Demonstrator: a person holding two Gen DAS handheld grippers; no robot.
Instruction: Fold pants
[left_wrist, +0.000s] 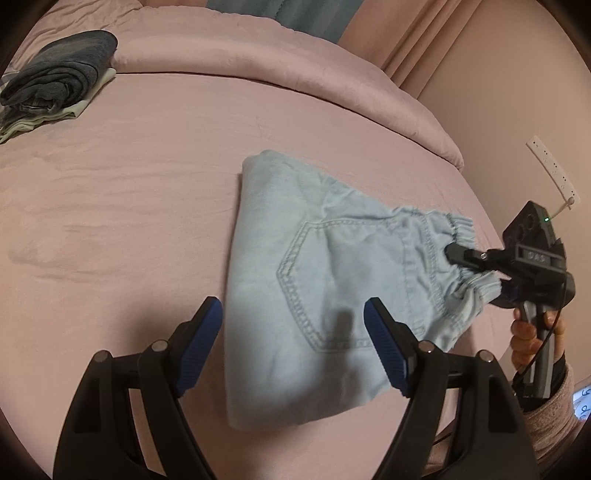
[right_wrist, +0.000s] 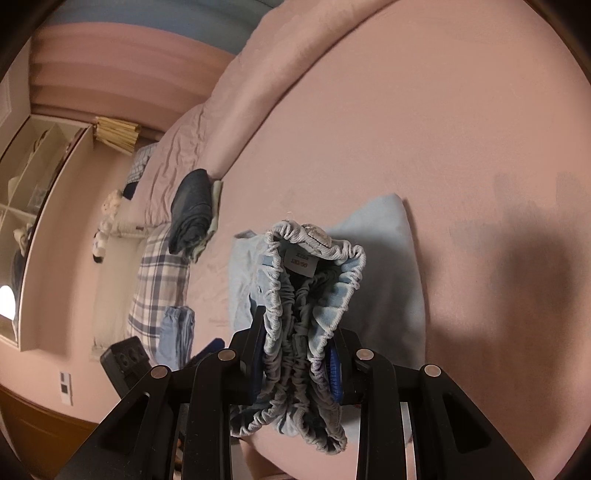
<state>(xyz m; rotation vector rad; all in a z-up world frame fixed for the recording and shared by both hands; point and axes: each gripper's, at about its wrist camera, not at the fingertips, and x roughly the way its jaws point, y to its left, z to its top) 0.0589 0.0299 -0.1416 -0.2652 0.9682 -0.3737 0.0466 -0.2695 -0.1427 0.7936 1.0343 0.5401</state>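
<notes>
Two tongs are at work over a pink bed, where light-blue pants lie partly folded. Right tongs are clamped on the gathered elastic waistband, lifting that end off the sheet. Left tongs hang spread apart above the pants' near edge (pocket side up), seemingly not touching the cloth. Folded dark clothes sit well apart, by the duvet.

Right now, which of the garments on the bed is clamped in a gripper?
The light blue pants: the right gripper is shut on their elastic waistband. The dark grey folded garment lies untouched at the far corner, atop a pale one.
</notes>
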